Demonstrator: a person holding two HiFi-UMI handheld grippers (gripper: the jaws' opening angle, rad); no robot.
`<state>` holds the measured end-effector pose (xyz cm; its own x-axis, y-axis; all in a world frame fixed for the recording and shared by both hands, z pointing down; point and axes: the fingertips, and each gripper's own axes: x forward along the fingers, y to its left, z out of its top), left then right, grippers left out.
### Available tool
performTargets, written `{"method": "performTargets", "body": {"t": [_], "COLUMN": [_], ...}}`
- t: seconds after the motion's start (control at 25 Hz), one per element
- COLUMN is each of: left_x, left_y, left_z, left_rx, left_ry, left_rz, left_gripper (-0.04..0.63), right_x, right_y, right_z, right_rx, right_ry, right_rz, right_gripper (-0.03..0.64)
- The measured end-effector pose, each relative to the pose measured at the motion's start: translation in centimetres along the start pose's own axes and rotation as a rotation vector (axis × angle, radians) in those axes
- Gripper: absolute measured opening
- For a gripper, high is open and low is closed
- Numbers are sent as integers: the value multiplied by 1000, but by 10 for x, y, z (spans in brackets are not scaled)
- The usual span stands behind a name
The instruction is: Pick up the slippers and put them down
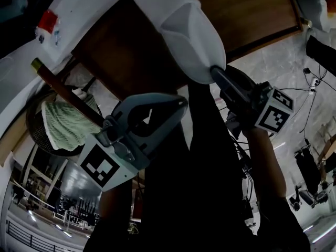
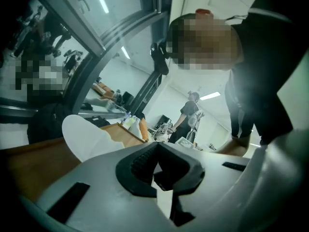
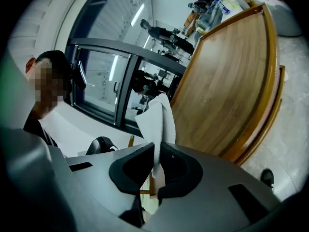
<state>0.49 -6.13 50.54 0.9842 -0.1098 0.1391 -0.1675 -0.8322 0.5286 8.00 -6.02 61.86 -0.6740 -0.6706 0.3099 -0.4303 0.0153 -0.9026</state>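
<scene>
Two hand-held grippers (image 1: 182, 102) (image 1: 215, 70), one wooden table (image 1: 252, 14), perhaps two white slippers (image 1: 189, 35) (image 2: 84, 137) (one clearly).

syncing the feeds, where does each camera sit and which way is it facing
Head view: on the head, looking down past left gripper, right gripper and the person's dark clothes at the wooden table.
Left gripper view: over its shut jaws, toward the person's torso.
Right gripper view: over jaws pinching the white slipper, table behind.
Shared: slipper and table in all three.
</scene>
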Motion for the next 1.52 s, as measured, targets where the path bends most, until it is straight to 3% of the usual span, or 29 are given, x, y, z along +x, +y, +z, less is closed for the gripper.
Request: {"method": "performTargets", "body": {"t": [0.4,0.64,1.0,1.32,1.52], "left_x": [8,9,10,10,11], "left_y": [-6,-5,-8,-7,-7], "left_z": [-11,-9,-14,-16,-22], "left_rx": [-36,-31,-31,-27,-27], "left_ry": [-3,1,4,3,10], "left_rz": [-29,-42,-53,-61,-63], "left_gripper": [11,11,11,11,11], "right_x": [-1,-2,-1,1,0], "right_y": [-25,-39,-50,-58,-55], "right_z": [-9,-11,-12,-7,-3], "right_rx": [7,-43,-271,-547,-622], "right_ry": [50,91,146,194,179], "right_rz": [-112,-206,-356,-479,-493], "right_gripper": [46,48,52,167,190]}}
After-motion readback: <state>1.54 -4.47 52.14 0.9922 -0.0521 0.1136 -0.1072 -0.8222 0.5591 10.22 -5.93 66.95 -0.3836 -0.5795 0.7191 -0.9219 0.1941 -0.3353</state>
